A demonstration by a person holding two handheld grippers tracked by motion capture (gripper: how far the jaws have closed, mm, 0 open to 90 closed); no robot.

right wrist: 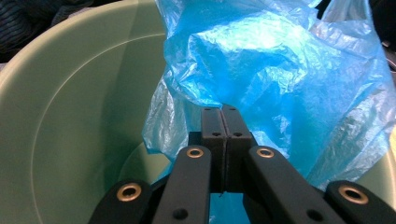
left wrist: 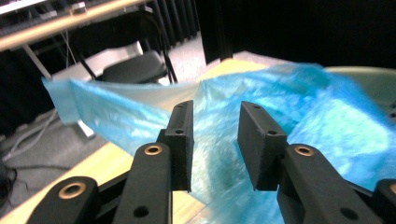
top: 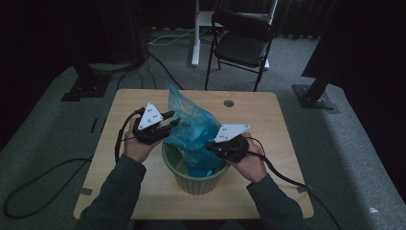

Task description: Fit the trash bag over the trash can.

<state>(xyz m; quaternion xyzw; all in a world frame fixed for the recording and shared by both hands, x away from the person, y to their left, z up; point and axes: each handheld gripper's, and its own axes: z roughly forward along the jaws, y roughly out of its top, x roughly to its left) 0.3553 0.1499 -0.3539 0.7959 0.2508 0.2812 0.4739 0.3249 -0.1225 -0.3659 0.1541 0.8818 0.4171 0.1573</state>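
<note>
A blue plastic bag (top: 194,130) stands partly inside a green ribbed bucket (top: 196,180), its long axis running from the bucket's interior up and away from the person toward the table's far edge, where a loose corner rises highest. The bucket sits near the front edge of a light wooden table (top: 253,115) with a round hole (top: 228,103) near its far side; beyond lie grey carpet, a black folding chair (top: 241,42), white stand legs and dark curtains. The left gripper (top: 168,120) is beside the bag's left flank with its jaws parted; in the left gripper view (left wrist: 215,140) the blue film lies between and beyond them, contact uncertain. The right gripper (top: 212,146) is at the bucket's right rim; in the right gripper view (right wrist: 223,126) its jaws are pressed together, a sliver of blue film below them, though whether film is pinched between them cannot be told.
</note>
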